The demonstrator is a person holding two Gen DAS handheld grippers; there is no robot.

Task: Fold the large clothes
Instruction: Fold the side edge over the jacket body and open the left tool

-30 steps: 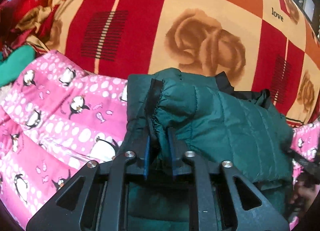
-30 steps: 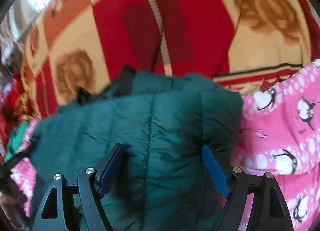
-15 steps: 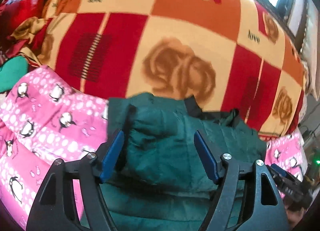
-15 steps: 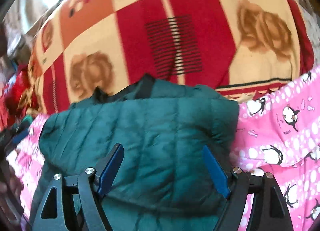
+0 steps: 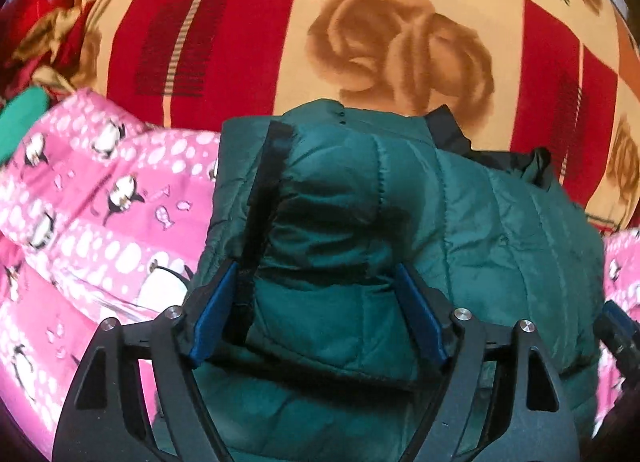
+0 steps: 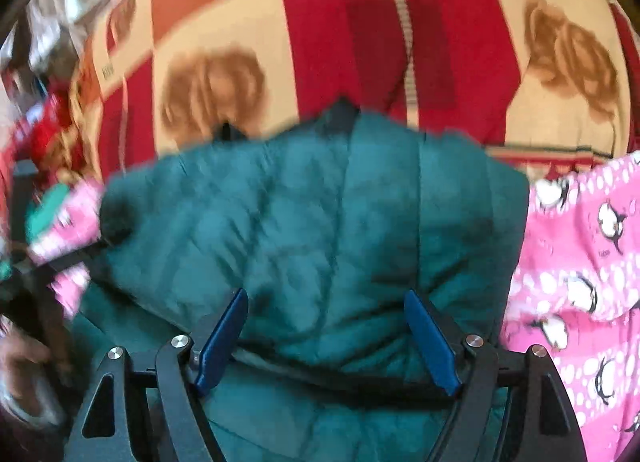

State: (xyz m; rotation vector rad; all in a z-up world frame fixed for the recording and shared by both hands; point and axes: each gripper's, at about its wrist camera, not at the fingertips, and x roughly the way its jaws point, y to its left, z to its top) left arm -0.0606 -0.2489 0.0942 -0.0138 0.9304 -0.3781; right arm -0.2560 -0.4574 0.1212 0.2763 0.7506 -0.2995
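Observation:
A dark green quilted puffer jacket [image 5: 420, 230] lies folded in a bundle on the bed, with a black lining edge showing at its far side. It fills the middle of the right wrist view [image 6: 320, 230] too. My left gripper [image 5: 316, 302] is open, its blue-padded fingers spread on either side of the jacket's near left fold, holding nothing. My right gripper [image 6: 326, 326] is open over the jacket's near right part, holding nothing. The left gripper's black frame [image 6: 52, 262] shows at the left edge of the right wrist view.
A pink penguin-print quilt [image 5: 92, 222] lies under and to both sides of the jacket [image 6: 580, 262]. Behind is a red, orange and cream blanket with rose prints [image 5: 400, 42]. Red and green clothes [image 5: 28, 62] are heaped at the far left.
My left gripper was shut on the jacket's fold a second ago and has opened and let it go. It pulled back, then moved in close again. My right gripper stayed open.

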